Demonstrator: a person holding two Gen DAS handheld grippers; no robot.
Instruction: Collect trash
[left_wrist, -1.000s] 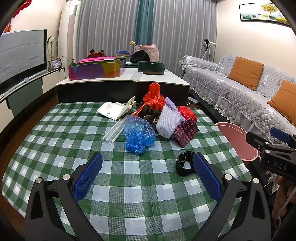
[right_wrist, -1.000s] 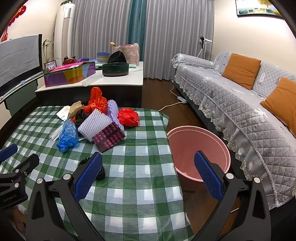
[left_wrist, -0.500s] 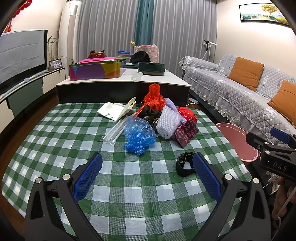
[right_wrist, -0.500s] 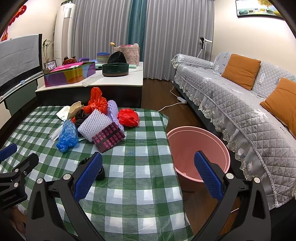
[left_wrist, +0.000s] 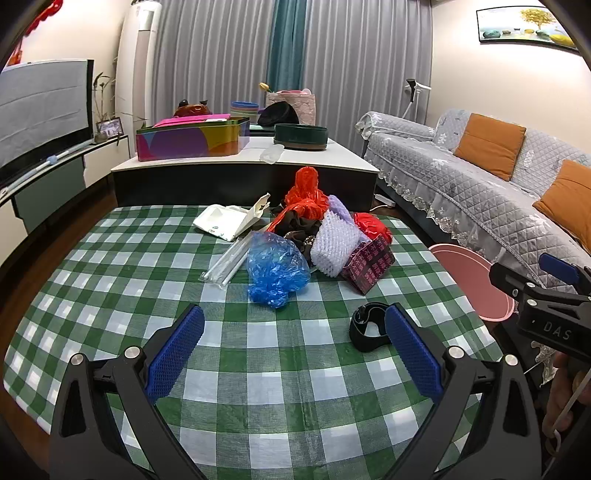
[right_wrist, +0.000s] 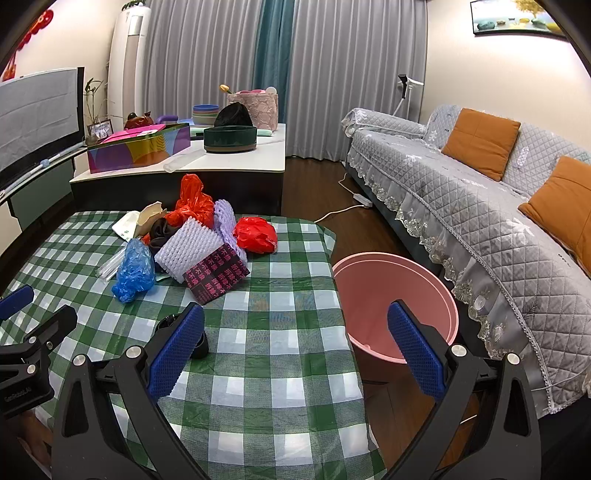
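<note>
A heap of trash lies at the far side of the green checked table (left_wrist: 258, 362): a blue plastic bag (left_wrist: 275, 267), a white foam net (left_wrist: 334, 245), a dark red patterned box (left_wrist: 367, 264), red bags (left_wrist: 306, 195), a white carton (left_wrist: 229, 221) and clear straws (left_wrist: 225, 264). A black band (left_wrist: 365, 326) lies alone, close to my left gripper's right finger. My left gripper (left_wrist: 293, 345) is open and empty above the near table. My right gripper (right_wrist: 295, 339) is open and empty over the table's right edge. A pink bin (right_wrist: 391, 295) stands on the floor right of the table.
A grey sofa (right_wrist: 480, 206) with orange cushions runs along the right. A low white-topped cabinet (left_wrist: 243, 162) behind the table carries a colourful box, a dark green bowl and a pink basket. A TV stands at the left.
</note>
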